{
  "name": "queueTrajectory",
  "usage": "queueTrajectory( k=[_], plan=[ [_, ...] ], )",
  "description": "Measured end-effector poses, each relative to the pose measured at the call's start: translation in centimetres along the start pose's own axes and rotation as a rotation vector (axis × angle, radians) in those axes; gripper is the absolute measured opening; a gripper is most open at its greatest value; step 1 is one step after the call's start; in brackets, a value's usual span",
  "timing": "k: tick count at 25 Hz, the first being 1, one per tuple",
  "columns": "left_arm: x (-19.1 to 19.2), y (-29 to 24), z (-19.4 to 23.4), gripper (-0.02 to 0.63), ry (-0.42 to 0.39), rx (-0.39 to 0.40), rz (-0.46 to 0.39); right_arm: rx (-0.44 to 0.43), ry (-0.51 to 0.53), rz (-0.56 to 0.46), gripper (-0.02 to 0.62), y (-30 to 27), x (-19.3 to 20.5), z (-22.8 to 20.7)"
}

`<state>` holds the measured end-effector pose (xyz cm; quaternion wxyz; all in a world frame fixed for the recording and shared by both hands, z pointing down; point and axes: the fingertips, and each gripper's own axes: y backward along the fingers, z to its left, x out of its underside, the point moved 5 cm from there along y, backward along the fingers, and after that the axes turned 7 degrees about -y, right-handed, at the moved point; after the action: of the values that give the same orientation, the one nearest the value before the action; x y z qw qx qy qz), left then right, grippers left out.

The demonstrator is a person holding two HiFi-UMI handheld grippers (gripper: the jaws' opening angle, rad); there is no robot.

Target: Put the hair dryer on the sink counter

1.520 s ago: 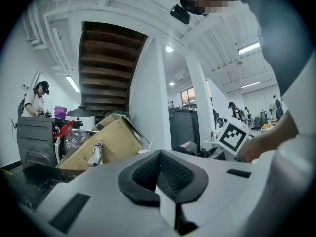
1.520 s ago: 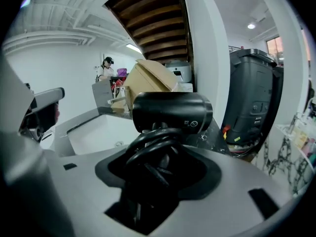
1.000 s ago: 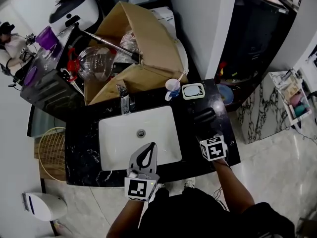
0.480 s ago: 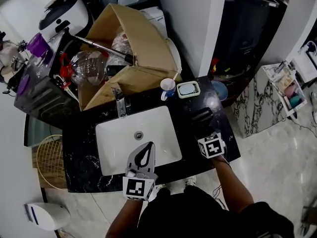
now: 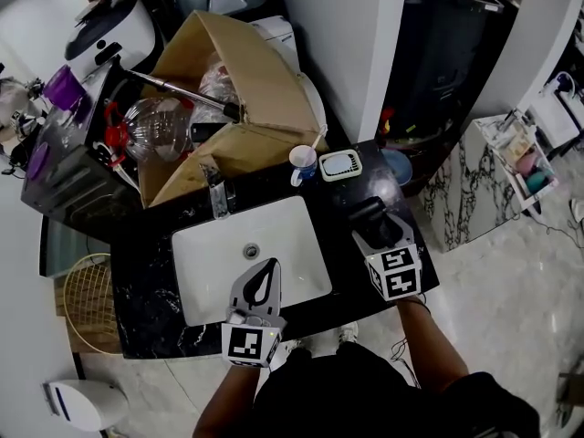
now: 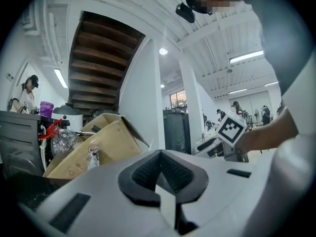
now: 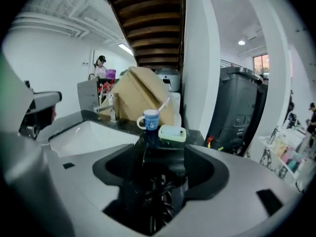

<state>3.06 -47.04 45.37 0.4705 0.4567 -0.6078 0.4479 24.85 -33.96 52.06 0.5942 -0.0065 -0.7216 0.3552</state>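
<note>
Your left tongs (image 5: pixel 270 268) point forward and away from you, jaws pressed together with nothing between them, your left forearm reaching out from below. Your right tongs (image 5: pixel 377 232) are held further out to your right, forearm stretched ahead and wrist straight. Their jaws are opening, and the black hair dryer (image 5: pixel 369 213) lies between them with a gap at either side. Your two tongs are well apart.
</note>
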Motion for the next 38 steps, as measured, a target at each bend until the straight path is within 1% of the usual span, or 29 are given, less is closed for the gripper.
queueTrajectory(
  k=[4, 9, 11, 14, 16, 18, 19, 22, 24, 27, 32, 35, 38],
  plan=[
    [0.0, 0.4, 0.8, -0.005, -0.006, -0.03, -0.01, -0.03, 0.021, -0.142, 0.296, 2.8, -3.9, 1.4],
    [-0.7, 0.3, 0.6, -0.005, -0.006, -0.019, -0.02, -0.066, 0.077, -0.29, 0.293, 6.2, -7.7, 3.7],
    [-0.9, 0.2, 0.5, -0.005, -0.007, -0.027, -0.039, -0.071, 0.116, -0.342, 0.281, 7.5, -8.8, 4.4],
    [-1.8, 0.1, 0.5, -0.005, -0.012, -0.044, -0.074, -0.078, 0.156, -0.394, 0.237, 8.9, -9.5, 5.4],
    [-2.4, 0.1, 0.4, -0.005, -0.008, -0.048, -0.076, -0.087, 0.165, -0.404, 0.189, 9.6, -9.7, 5.8],
    [-2.7, 0.1, 0.3, -0.005, 0.0, -0.049, -0.056, -0.09, 0.163, -0.401, 0.153, 10.1, -9.7, 6.1],
    [-2.8, 0.1, 0.3, -0.005, 0.001, -0.051, -0.06, -0.09, 0.161, -0.408, 0.135, 10.2, -9.6, 6.1],
    [-2.8, 0.1, 0.4, -0.005, -0.001, -0.061, -0.097, -0.088, 0.153, -0.439, 0.089, 10.3, -9.3, 6.0],
    [-2.8, 0.1, 0.3, -0.005, 0.002, -0.06, -0.086, -0.085, 0.149, -0.445, 0.061, 10.5, -9.1, 6.0],
    [-2.9, 0.0, 0.1, -0.005, 0.008, -0.054, -0.093, -0.085, 0.138, -0.452, 0.025, 10.6, -8.7, 6.1],
    [-2.9, -0.2, -0.1, -0.005, -0.002, -0.053, -0.112, -0.064, 0.176, -0.438, 0.0, 10.6, -8.4, 6.6],
    [-2.9, -0.2, -0.4, -0.005, 0.0, -0.048, -0.11, -0.061, 0.2, -0.445, -0.001, 10.4, -8.0, 6.3],
    [-2.9, -0.1, -0.5, -0.005, 0.005, -0.045, -0.103, -0.062, 0.192, -0.446, -0.002, 10.2, -7.6, 6.2]
  ],
)
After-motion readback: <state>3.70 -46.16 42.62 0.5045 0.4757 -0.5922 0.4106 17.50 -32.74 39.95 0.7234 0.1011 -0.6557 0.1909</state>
